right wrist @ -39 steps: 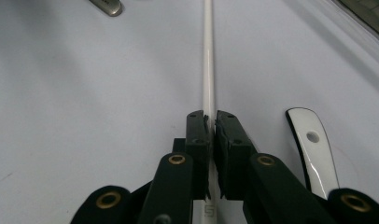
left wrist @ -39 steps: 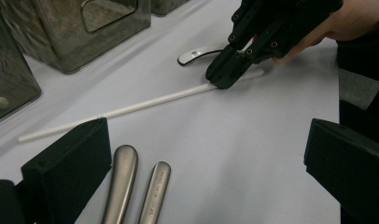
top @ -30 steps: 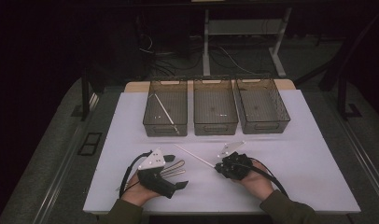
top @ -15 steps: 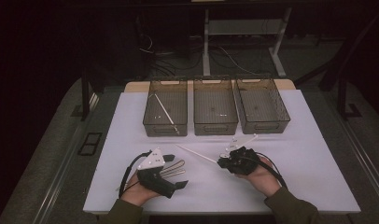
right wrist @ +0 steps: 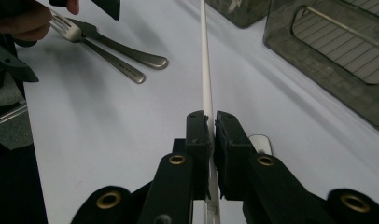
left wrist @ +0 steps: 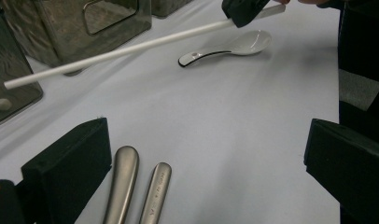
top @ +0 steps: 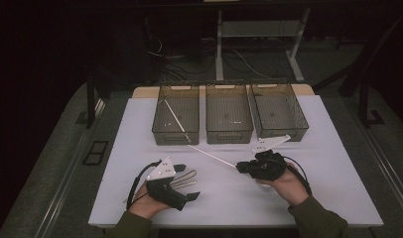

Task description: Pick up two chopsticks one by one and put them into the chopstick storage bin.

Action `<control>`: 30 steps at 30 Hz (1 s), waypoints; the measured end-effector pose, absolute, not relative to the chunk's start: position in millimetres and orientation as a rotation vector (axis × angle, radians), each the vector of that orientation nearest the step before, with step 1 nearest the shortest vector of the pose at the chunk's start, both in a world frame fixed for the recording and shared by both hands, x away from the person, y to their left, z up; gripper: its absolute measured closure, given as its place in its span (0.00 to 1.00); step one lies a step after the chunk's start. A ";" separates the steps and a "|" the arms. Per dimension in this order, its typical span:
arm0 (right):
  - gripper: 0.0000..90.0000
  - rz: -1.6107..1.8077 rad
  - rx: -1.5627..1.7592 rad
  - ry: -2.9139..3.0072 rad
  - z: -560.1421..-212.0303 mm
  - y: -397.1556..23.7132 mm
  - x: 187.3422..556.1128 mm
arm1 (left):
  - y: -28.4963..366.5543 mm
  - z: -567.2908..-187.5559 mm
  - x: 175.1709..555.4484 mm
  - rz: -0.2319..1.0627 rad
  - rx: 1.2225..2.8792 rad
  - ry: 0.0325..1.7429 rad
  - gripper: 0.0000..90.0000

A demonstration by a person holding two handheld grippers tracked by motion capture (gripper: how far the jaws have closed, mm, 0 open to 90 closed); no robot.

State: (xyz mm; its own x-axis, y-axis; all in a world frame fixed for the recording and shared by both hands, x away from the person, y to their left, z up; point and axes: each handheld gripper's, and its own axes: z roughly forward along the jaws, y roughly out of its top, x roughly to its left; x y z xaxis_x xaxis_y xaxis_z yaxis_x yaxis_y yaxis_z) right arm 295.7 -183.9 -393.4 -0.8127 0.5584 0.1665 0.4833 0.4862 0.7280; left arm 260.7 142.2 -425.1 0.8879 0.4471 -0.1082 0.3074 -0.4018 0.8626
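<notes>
Sorting cutlery into the bins looks to be the work, and the step in hand is carrying one piece; the right hand-held gripper (top: 242,167) has its jaws pinched tight on the near end of a white chopstick (top: 213,155), which juts out level above the table (top: 338,168) toward the left bin (top: 175,119); its far tip hangs just short of that bin's near wall, where another white chopstick (top: 173,118) leans inside; the left hand-held gripper (left wrist: 201,172) stands wide and holds nothing, its jaws either side of two metal handles (left wrist: 138,186) lying on the table; a white spoon (left wrist: 229,46) lies under the carried stick; next, I judge, the stick must be swung over the left bin's rim, lowered in beside its mate, and only then let go.
</notes>
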 end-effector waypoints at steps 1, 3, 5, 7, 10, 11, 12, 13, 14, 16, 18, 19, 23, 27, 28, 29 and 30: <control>0.94 1.241 0.920 2.625 -391.9 -185.5 296.2 | 142.2 -425.1 260.8 0.170 2.019 0.548 0.00; 0.94 1.266 0.929 2.610 -388.5 -188.4 297.0 | 142.3 -425.2 261.2 0.174 2.022 0.543 0.00; 0.94 1.285 0.927 2.609 -384.7 -191.8 298.2 | 142.1 -425.3 261.3 0.174 2.025 0.543 0.00; 0.94 1.308 0.930 2.597 -380.9 -194.2 299.2 | 142.0 -425.4 261.3 0.175 2.026 0.543 0.00; 0.94 1.339 0.941 2.581 -374.4 -197.4 301.7 | 142.1 -425.0 260.8 0.176 2.022 0.546 0.00; 0.94 1.348 0.947 2.573 -372.3 -198.3 302.8 | 142.1 -424.9 260.9 0.177 2.022 0.546 0.00; 0.94 1.356 0.945 2.566 -370.5 -199.0 304.0 | 142.1 -425.0 261.1 0.177 2.023 0.545 0.00; 0.94 1.361 0.947 2.559 -368.9 -199.4 305.2 | 142.0 -425.1 261.3 0.177 2.024 0.544 0.00; 0.94 1.365 0.948 2.556 -367.2 -199.9 306.3 | 141.8 -425.3 261.2 0.178 2.025 0.545 0.00; 0.94 1.377 0.951 2.546 -364.9 -200.3 308.6 | 141.7 -425.4 261.1 0.178 2.028 0.543 0.00; 0.94 1.383 0.961 2.542 -362.8 -200.2 311.0 | 141.8 -425.4 261.2 0.178 2.025 0.546 0.00; 0.94 1.392 0.963 2.536 -362.0 -199.9 312.3 | 141.8 -425.5 261.3 0.178 2.026 0.546 0.00; 0.94 1.418 0.972 2.522 -356.3 -198.5 319.2 | 141.6 -425.7 261.3 0.177 2.026 0.546 0.00; 0.94 1.426 0.967 2.499 -342.4 -193.0 329.4 | 141.5 -425.7 261.1 0.177 2.027 0.543 0.00; 0.94 1.426 0.966 2.495 -339.1 -191.5 331.6 | 141.5 -425.7 261.2 0.177 2.027 0.543 0.00; 0.94 1.426 0.966 2.495 -339.1 -191.5 331.6 | 141.4 -425.7 260.9 0.174 2.024 0.549 0.00; 0.94 1.422 0.963 2.488 -332.7 -187.9 336.4 | 141.5 -425.7 260.9 0.174 2.025 0.548 0.00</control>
State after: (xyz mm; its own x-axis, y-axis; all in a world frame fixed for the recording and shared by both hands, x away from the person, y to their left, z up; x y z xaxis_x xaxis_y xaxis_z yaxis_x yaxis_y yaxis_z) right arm 336.4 -187.9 -332.7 -0.7910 0.5777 0.2013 0.4668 0.3572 0.8091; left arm 260.9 141.5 -425.7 0.8875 0.4490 -0.1039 0.3066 -0.4070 0.8604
